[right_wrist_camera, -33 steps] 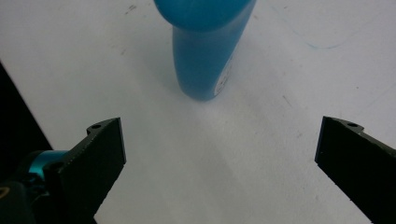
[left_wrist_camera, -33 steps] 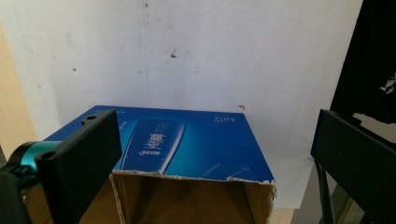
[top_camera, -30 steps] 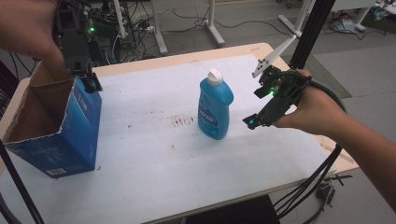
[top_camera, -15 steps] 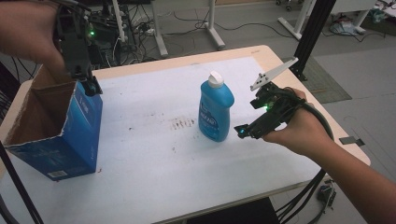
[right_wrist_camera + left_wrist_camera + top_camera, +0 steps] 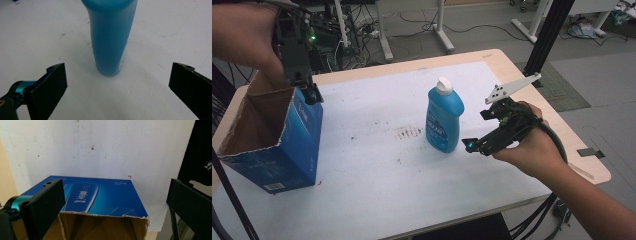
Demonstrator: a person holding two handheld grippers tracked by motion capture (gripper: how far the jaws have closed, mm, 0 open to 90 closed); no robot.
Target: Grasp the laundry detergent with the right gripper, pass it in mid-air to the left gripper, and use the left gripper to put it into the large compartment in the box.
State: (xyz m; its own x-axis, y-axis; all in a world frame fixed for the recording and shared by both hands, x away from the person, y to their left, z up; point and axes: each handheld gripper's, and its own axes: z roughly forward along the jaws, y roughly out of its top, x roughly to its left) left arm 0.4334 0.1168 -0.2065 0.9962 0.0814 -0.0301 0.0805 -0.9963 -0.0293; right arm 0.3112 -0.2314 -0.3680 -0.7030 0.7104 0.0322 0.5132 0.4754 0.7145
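Right gripper (image 5: 473, 144), jaws spread, sits centre-right just beside the upright blue bottle (image 5: 444, 120). Left gripper (image 5: 309, 93), jaws spread, hangs upper left over the open blue box (image 5: 287, 150).

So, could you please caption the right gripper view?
Open right gripper lined up on the upright blue bottle, not yet touching.

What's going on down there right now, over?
Right gripper open, jaws wide, just short of the blue bottle. Bottle upright on the table. Left gripper open at the cardboard box rim. Nothing between jaws and bottle.
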